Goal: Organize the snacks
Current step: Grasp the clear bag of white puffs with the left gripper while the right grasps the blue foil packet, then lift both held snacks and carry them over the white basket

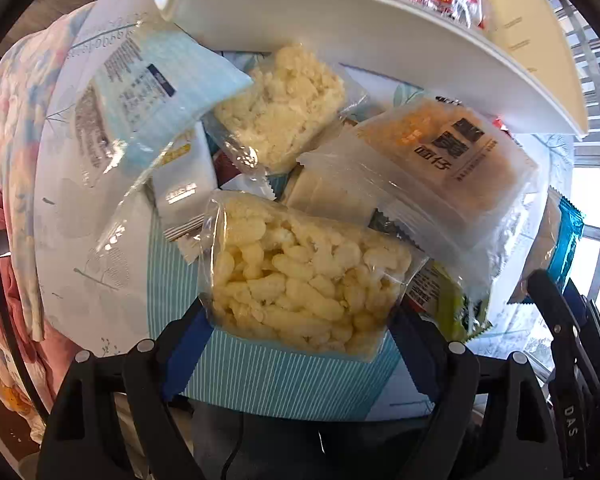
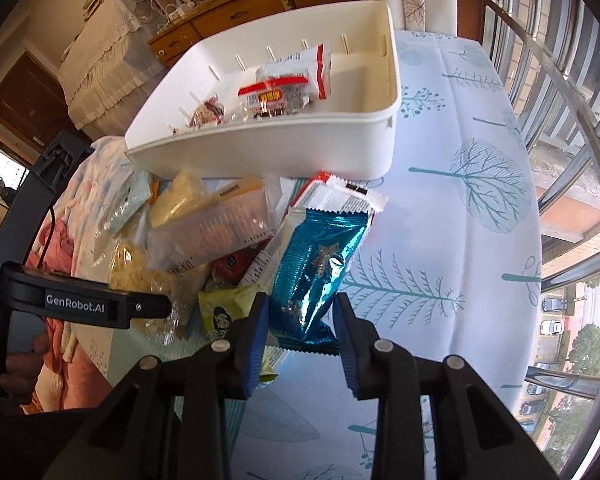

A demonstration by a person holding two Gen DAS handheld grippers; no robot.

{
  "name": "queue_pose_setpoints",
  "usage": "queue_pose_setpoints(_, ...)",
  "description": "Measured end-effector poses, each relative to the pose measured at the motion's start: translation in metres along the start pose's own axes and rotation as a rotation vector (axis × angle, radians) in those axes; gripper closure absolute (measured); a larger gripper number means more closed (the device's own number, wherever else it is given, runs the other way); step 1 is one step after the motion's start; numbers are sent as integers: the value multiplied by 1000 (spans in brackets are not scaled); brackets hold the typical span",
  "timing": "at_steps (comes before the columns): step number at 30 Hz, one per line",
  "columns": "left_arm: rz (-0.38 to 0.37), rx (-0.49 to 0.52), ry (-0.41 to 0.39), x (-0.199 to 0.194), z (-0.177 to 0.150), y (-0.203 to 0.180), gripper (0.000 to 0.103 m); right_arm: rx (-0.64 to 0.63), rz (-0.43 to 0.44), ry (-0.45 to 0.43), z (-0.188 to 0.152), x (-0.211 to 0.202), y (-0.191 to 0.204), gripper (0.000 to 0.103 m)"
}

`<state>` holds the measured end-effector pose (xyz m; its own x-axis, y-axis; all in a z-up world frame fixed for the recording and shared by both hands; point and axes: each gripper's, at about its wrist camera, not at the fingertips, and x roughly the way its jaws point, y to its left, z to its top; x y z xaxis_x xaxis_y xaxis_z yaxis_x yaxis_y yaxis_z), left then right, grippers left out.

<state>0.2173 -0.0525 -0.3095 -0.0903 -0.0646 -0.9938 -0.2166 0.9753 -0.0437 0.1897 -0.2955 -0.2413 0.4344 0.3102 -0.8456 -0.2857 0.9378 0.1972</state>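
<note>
A heap of snack packets lies on the tree-print tablecloth in front of a white bin. My left gripper is open, its blue pads on either side of a clear packet of yellow puffed snacks. My right gripper is shut on a shiny blue foil packet at the right edge of the heap. The bin holds a red-and-white packet and a small dark red one.
The heap also has a second puffed packet, a pale blue packet, a clear orange-labelled packet and a green packet. Pink bedding hangs at the table's left edge. A window railing runs along the right.
</note>
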Motion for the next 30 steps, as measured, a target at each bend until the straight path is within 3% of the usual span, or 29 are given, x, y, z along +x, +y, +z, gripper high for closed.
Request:
queue_pose_setpoints(8,-42,6,-67,-57,-21,13,18,0,4,-84,16,-26,9,70)
queue_pose_setpoints(17,-52,52,-208,-138,-44,22,18,-26,8,-175,40,-50,17,70)
queue_pose_setpoints(30,-51,118,-421,-222,-13,9,18,-25,-21,-290,79,-66,21,70)
